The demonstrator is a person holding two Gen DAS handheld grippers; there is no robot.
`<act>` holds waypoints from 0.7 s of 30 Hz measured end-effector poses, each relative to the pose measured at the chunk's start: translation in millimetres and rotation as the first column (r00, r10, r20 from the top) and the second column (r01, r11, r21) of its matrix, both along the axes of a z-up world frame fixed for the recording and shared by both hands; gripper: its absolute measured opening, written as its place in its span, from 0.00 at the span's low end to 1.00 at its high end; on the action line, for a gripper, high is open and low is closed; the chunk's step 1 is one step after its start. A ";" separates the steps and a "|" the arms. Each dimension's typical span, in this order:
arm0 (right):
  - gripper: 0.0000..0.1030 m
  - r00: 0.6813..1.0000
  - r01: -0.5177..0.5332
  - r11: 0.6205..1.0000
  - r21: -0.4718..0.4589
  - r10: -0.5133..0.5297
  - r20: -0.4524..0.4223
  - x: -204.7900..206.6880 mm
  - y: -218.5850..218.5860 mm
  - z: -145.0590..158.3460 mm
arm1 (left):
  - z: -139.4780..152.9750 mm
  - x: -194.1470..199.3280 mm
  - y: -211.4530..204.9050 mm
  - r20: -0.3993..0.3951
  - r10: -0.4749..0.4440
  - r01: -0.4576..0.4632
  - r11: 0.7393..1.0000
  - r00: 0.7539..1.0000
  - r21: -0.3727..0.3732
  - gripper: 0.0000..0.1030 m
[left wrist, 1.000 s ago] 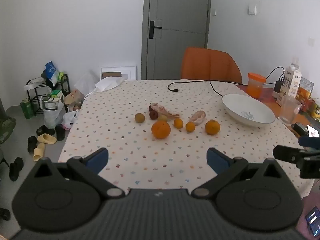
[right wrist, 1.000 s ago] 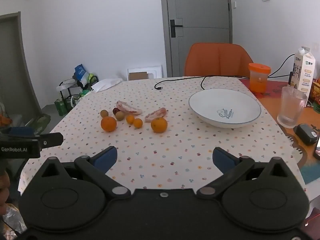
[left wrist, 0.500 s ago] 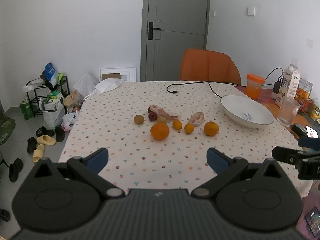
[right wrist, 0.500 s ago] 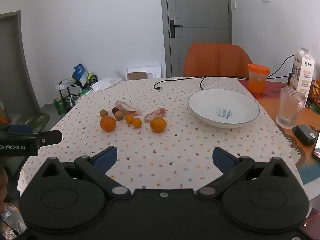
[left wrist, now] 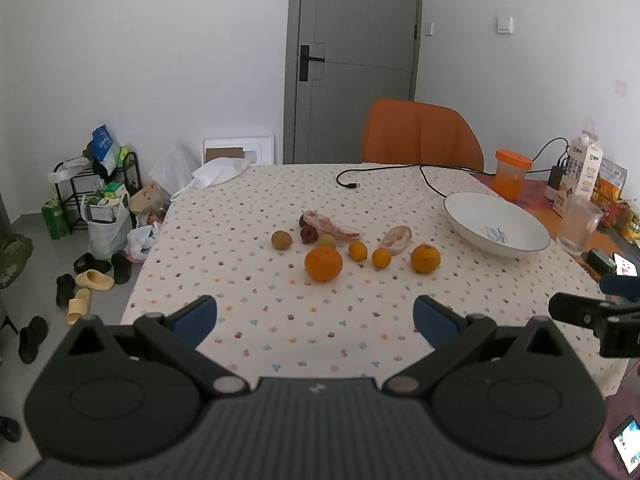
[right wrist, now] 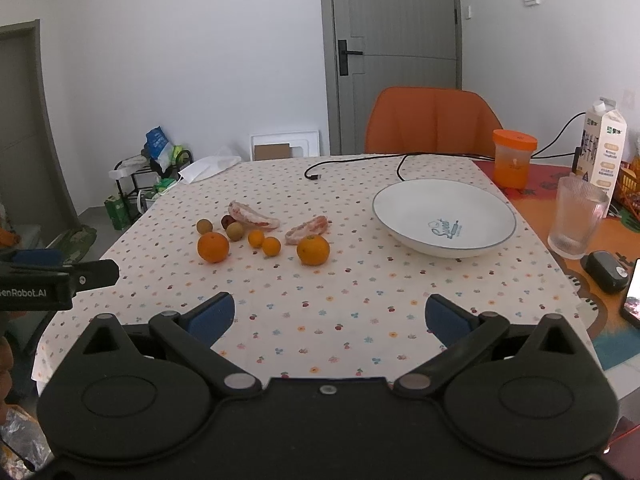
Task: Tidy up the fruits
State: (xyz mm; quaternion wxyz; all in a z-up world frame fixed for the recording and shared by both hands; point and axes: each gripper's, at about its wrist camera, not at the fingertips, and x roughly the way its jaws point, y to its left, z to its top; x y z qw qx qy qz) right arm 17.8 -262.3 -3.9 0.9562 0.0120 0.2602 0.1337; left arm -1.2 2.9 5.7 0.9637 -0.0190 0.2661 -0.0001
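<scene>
1. The table, under a dotted cloth, carries everything; my left gripper and right gripper hang over its near edge, fingers spread wide on both, holding nothing.
2. The white bowl sits toward the table's right edge, upright, well apart from the fruit. Only my right view shows the "Sweet" lettering inside it.
3. The big orange lies nearest the near edge, round, with no long axis to speak of.
4. A second orange sits at the right end of the fruit row, stem dimple up.
5. Two peeled pink segments: the longer one runs left to right, the shorter one slants toward the far right corner.
6. Two small kumquat-like fruits sit between the oranges.
7. Small brown fruits and a dark red one cluster at the row's left end.
8. My left view alone shows the shoes on the floor; my right alone shows the glass whole.
</scene>
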 end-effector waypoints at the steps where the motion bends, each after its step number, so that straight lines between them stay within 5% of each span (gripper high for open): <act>1: 1.00 1.000 0.000 1.000 0.000 0.000 0.001 0.0 -0.2 0.0 | 0.0 0.1 0.1 0.000 -0.001 0.001 1.000 1.000 -0.001 1.00; 21: 1.00 1.000 0.014 1.000 0.001 -0.014 0.010 0.3 -4.2 2.7 | 0.9 -1.3 -2.0 0.006 -0.003 0.003 1.000 1.000 0.004 1.00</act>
